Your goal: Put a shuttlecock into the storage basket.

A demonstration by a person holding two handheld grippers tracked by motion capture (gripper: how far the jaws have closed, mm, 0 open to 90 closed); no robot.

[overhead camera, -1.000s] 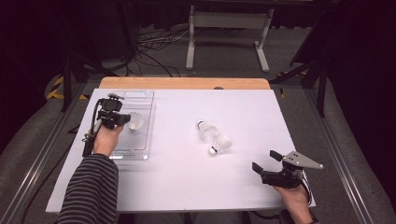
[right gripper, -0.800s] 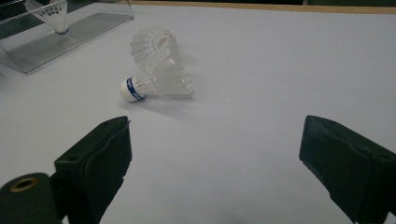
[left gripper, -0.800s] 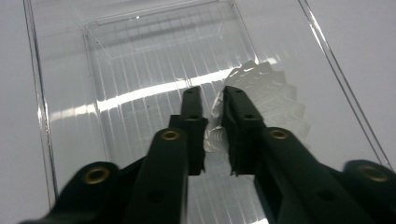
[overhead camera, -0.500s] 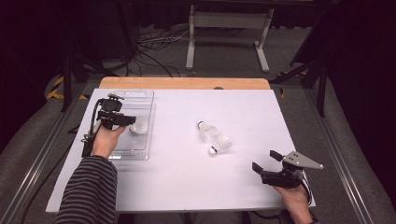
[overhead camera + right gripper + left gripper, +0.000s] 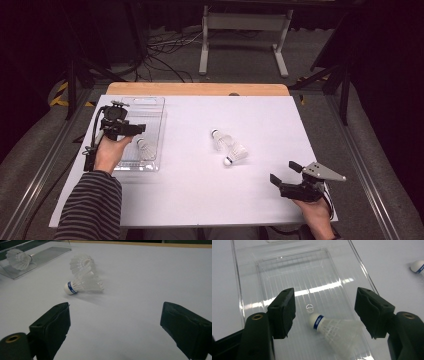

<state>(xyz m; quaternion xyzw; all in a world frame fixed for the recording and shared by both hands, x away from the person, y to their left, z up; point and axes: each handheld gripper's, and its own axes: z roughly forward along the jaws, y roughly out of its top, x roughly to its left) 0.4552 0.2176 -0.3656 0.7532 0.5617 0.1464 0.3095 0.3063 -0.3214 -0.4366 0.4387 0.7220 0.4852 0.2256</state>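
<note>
A white shuttlecock with a blue band on its cork lies on its side in the clear plastic tray at the left. My left gripper hovers just above it. Its jaws have just been opening and stand wide, touching nothing; the shuttlecock lies loose below the gap. Two more shuttlecocks lie together mid-table, also seen ahead of my right gripper. My right gripper rests open and empty at the front right.
The white table sheet reaches a wooden strip at the far edge. A metal stand and cables are on the dark floor beyond. The right gripper view catches the tray with its shuttlecock at upper left.
The left jaws have opened and the shuttlecock they held has dropped into the tray, toward its near end. The right gripper has not moved.
</note>
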